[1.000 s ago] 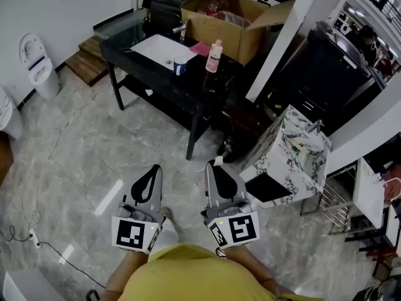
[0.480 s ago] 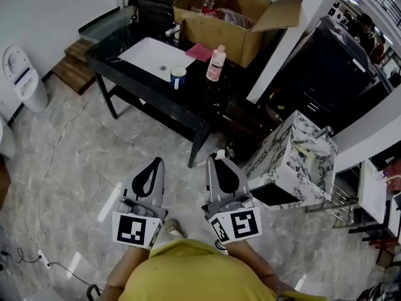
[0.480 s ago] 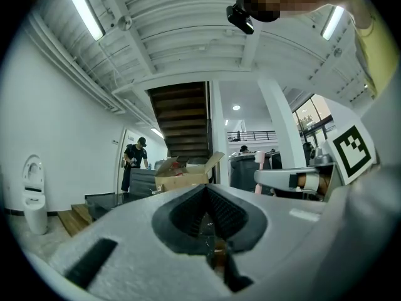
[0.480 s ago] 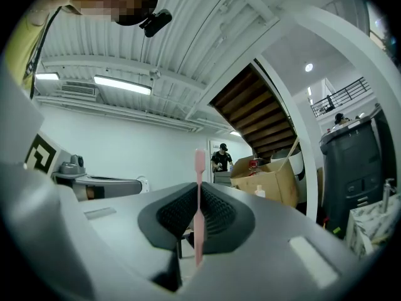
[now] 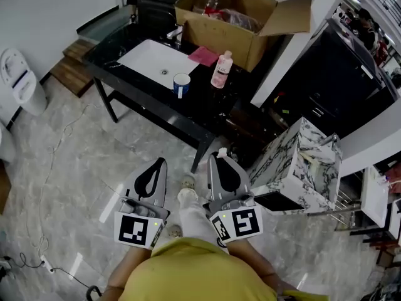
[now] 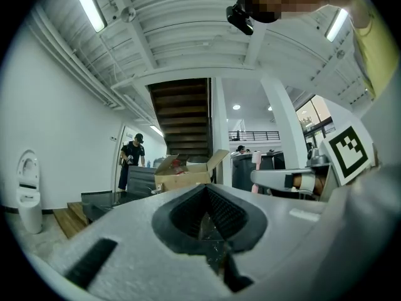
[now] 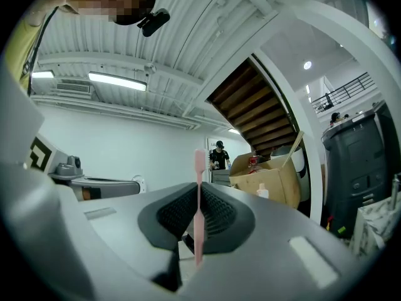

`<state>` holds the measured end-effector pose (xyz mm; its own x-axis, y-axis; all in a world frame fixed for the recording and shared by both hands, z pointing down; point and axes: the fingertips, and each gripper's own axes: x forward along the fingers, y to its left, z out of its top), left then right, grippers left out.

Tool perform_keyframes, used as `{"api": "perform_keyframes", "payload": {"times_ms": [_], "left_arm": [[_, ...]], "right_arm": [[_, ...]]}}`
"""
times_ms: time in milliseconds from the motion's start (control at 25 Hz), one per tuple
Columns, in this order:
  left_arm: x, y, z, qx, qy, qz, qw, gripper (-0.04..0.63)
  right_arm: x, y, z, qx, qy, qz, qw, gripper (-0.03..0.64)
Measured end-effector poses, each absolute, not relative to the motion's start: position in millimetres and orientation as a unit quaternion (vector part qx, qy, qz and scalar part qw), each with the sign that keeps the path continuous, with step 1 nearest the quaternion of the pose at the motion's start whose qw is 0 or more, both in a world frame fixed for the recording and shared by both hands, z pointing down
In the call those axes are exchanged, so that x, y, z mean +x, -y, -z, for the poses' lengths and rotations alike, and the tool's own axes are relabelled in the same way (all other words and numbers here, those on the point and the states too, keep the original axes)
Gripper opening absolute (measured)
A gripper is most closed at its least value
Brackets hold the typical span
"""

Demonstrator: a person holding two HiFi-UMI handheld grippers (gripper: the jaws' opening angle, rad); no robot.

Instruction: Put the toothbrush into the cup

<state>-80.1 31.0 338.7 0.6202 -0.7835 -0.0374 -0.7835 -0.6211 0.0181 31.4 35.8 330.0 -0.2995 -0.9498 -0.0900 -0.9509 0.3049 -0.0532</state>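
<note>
The white cup with a blue band (image 5: pixel 182 84) stands on the black table (image 5: pixel 156 105), beside the white sink basin (image 5: pixel 152 58). My right gripper (image 5: pixel 219 160) is held level over the floor, well short of the table. It is shut on a pink toothbrush (image 7: pixel 198 218) that stands upright between its jaws, with the brush head (image 5: pixel 221 151) poking up. My left gripper (image 5: pixel 157 162) hangs level beside it, shut, with nothing in it. The toothbrush (image 6: pixel 255 162) also shows in the left gripper view, off to the right.
A pink bottle (image 5: pixel 220 71) and an open cardboard box (image 5: pixel 235 17) sit on the table behind the cup. A marble-patterned cabinet (image 5: pixel 297 162) stands close on the right. A white toilet (image 5: pixel 19 74) is at far left. A person (image 6: pixel 130 158) stands beyond the table.
Both grippers have advanced together toward the table. The table, cup and box now sit nearer in the head view. The grip on the toothbrush is unchanged.
</note>
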Motion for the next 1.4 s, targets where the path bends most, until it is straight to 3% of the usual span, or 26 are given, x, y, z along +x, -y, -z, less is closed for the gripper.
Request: {"api": "perform_keyframes", "payload": {"times_ms": [880,1400], "left_arm": [[-30,250,-337,0.88,0.473,0.033,-0.001,-0.003],[-24,323,-351,0.868,0.495,0.03,0.01,-0.003]], "right_arm": [[54,267,-334,-0.517,-0.855,-0.016,0.035,0.025],[53,343,-352,-0.491,-0.87,-0.009,0.031,0.025]]}}
